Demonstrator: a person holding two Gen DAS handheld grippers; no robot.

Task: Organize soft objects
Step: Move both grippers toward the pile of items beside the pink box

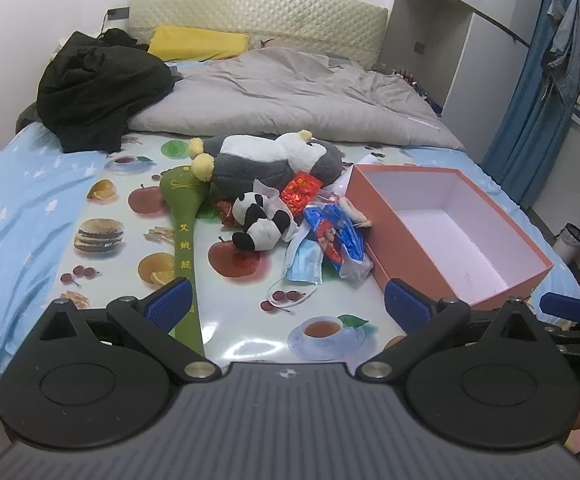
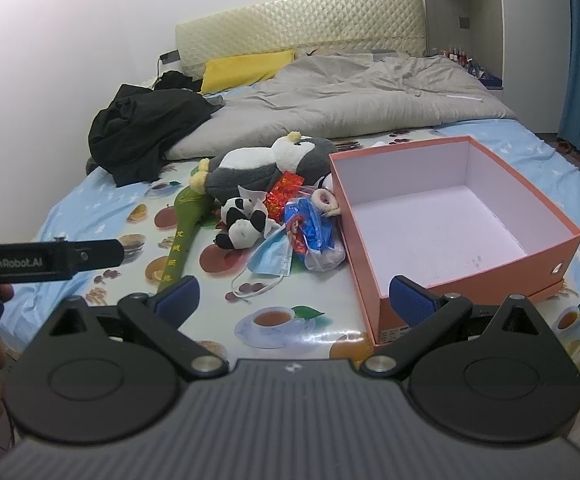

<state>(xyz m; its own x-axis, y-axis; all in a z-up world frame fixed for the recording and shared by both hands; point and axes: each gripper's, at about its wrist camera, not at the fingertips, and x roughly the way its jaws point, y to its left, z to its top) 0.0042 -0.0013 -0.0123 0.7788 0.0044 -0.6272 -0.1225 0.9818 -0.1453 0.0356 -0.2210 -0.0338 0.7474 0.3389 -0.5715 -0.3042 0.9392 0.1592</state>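
A pile of soft things lies on the fruit-print mat at the foot of the bed: a grey-and-white penguin plush (image 1: 274, 160) (image 2: 266, 164), a small panda plush (image 1: 260, 222) (image 2: 242, 220), a long green stuffed mallet (image 1: 184, 236) (image 2: 184, 232), a blue face mask (image 1: 304, 262) (image 2: 270, 260) and red and blue foil bags (image 1: 336, 236) (image 2: 308, 228). An empty orange box (image 1: 406, 240) (image 2: 374, 276) stands open to the right of the pile. My left gripper (image 1: 288, 306) hovers open near the mat's front edge. My right gripper (image 2: 294, 298) is open beside the box's near corner.
A grey duvet (image 1: 290, 92) covers the far half of the bed, with a black garment heap (image 1: 98, 88) at the left and a yellow pillow (image 1: 198, 42) by the headboard. Blue curtains (image 1: 530, 120) and hanging clothes stand at the right. The left gripper's body (image 2: 42, 260) crosses the right wrist view at the left.
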